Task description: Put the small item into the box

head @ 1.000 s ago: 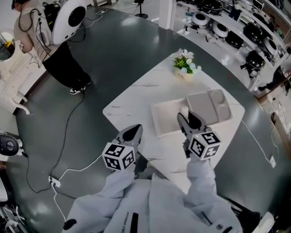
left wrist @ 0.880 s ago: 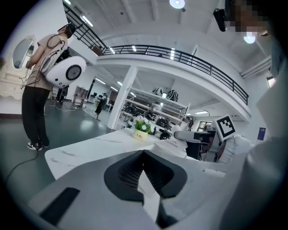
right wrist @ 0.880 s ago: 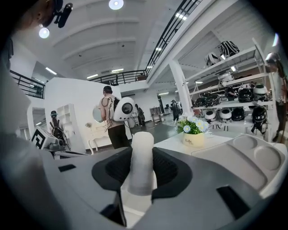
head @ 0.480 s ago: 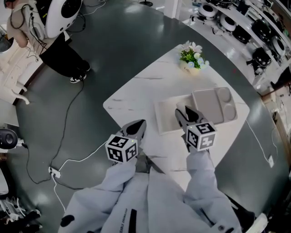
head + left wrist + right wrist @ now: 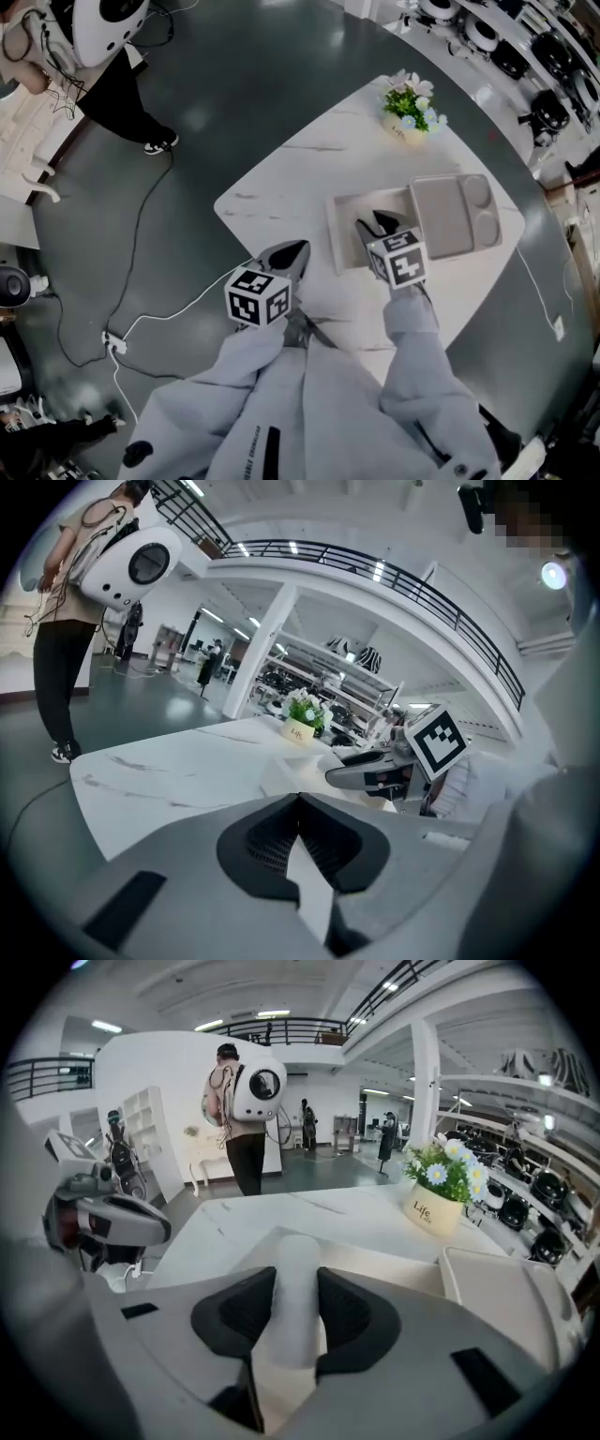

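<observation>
My right gripper (image 5: 373, 223) is shut on the small item, a white cylinder (image 5: 296, 1274) that stands up between its dark pads. It hangs over the near edge of the shallow white box (image 5: 345, 230) in the middle of the marble table (image 5: 281, 202). From the right gripper view the box (image 5: 375, 1262) lies just beyond the jaws. My left gripper (image 5: 292, 251) hovers at the table's near left edge, shut with nothing in it. It shows at the left of the right gripper view as the left gripper (image 5: 105, 1219).
A grey compartment tray (image 5: 461, 217) lies against the box's right side. A pot of flowers (image 5: 412, 101) stands at the table's far corner. A person with a white backpack (image 5: 246, 1101) stands on the dark floor beyond. A white cable (image 5: 159, 319) runs across the floor on the left.
The head view has swung, so the table sits higher and further right. My right gripper stays over the box with the cylinder in it. My left gripper keeps its place.
</observation>
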The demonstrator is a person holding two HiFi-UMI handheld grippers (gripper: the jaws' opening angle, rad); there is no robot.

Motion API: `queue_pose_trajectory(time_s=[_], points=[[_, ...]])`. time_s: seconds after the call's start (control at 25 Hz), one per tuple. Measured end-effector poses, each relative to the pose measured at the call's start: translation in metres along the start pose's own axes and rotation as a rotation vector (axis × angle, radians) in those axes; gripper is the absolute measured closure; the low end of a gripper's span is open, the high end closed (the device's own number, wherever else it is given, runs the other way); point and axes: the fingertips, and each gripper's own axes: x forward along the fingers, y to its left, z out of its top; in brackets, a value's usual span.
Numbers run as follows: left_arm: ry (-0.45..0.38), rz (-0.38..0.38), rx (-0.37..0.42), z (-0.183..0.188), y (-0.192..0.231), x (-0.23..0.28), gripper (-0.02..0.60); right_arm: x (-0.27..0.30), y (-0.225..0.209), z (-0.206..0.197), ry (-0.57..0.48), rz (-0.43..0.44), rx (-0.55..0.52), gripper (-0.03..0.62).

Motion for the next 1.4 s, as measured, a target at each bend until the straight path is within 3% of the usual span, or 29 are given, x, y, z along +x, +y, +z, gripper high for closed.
queue_pose_trajectory(time_s=[0.36, 1.12, 1.2, 1.4], points=[[0.012, 0.011, -0.022, -0.005, 0.011, 0.0, 0.584, 0.032, 0.011, -0.031, 0.223, 0.052, -0.079, 0.47], [-0.007, 0.007, -0.021, 0.002, 0.01, -0.001, 0.584, 0.045, 0.001, -0.035, 0.287, 0.053, -0.109, 0.444], [-0.013, 0.006, -0.016, 0.005, 0.009, -0.002, 0.584, 0.043, -0.001, -0.035, 0.274, 0.044, -0.094, 0.41], [-0.045, -0.009, 0.002, 0.018, 0.004, -0.007, 0.584, 0.018, -0.001, -0.014, 0.148, 0.047, -0.019, 0.416]])
